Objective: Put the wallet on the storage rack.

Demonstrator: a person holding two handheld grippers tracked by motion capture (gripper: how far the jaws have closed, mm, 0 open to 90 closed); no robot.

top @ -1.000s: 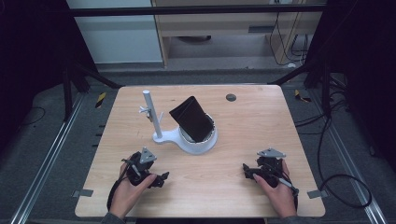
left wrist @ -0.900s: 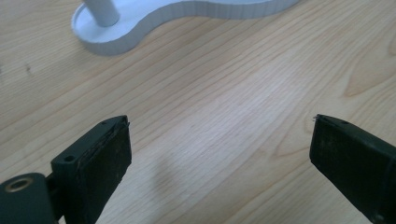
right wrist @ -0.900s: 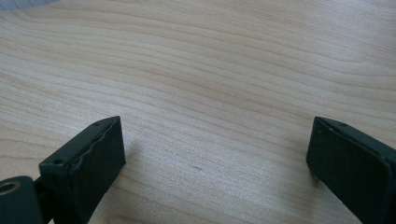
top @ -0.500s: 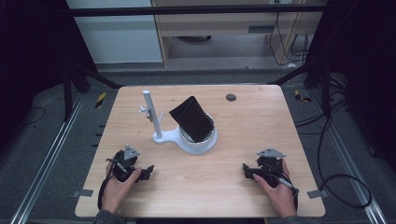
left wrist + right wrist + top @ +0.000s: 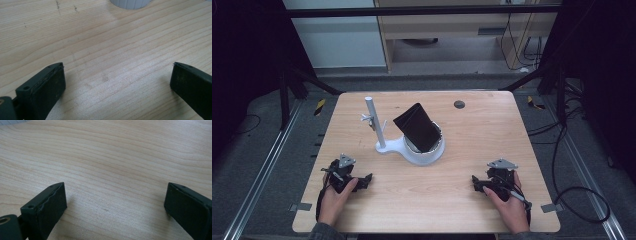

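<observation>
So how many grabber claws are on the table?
2. The left gripper rests near the table's front-left corner, held by a hand. The right gripper rests near the front-right corner. Both have their jaws wide apart, holding nothing.

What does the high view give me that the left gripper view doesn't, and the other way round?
High view alone: the black pouch leaning in the white stand's round base, the stand's upright post, the right gripper, and both hands at the table's near edge. Left gripper view alone: the left gripper close up, jaws wide apart with bare wood between them. Both share the wooden table and a part of the stand's base.
</observation>
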